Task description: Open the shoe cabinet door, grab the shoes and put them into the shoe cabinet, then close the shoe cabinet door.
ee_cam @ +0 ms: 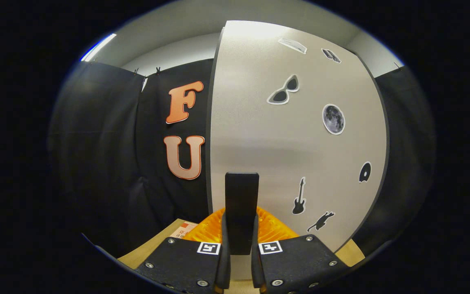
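Claw clamped on the black handle of the pale cabinet door.

The claw (241, 245) has both fingers (223, 261) pressed in on the upright, flat black bar handle (241, 204) that stands between them on the light grey shoe cabinet door (259, 134). That door rises straight ahead of the claw and spreads off to its right, dotted with stickers: a pair of sunglasses (283, 90), a round moon (333, 119), a black disc (364, 172), a guitar (299, 197) and a small leaping cat (321, 221). The door's left edge runs up just left of the handle, with black cloth wall (96, 163) beyond it. Just behind the fingers, low down, sits a ribbed orange thing (273, 228); what it is I cannot tell. Beneath everything lies a tan wooden surface (149, 245), with a pale label (184, 230) left of the fingers.
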Tool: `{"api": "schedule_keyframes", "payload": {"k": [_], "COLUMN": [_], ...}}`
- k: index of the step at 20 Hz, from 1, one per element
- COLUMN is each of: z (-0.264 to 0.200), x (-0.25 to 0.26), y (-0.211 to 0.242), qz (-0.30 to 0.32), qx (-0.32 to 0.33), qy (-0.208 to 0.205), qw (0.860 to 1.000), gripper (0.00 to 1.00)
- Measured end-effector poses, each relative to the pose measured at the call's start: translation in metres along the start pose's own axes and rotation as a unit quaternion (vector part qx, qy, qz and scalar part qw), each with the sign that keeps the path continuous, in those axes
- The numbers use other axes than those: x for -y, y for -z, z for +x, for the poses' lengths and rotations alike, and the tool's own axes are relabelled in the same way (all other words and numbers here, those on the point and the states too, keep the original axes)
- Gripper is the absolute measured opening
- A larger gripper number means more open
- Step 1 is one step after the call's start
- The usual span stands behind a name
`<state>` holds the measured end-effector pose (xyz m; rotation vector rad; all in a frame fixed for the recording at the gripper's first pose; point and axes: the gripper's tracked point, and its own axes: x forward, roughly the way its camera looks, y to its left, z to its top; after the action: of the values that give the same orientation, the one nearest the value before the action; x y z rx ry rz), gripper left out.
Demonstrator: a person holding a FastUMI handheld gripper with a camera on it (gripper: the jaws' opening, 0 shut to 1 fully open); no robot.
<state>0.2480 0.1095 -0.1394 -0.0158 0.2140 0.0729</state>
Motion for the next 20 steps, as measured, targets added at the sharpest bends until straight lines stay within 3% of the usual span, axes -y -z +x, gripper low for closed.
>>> {"api": "schedule_keyframes", "payload": {"k": [11, 20], "z": [-0.099, -0.151], "x": [0.043, 0.084], "y": [0.011, 0.01], "qz": [-0.001, -0.016], "qx": [-0.01, -0.012], "qy": [0.044, 0.063], "qw": [0.999, 0.998], "gripper": [0.2, 0.18]}}
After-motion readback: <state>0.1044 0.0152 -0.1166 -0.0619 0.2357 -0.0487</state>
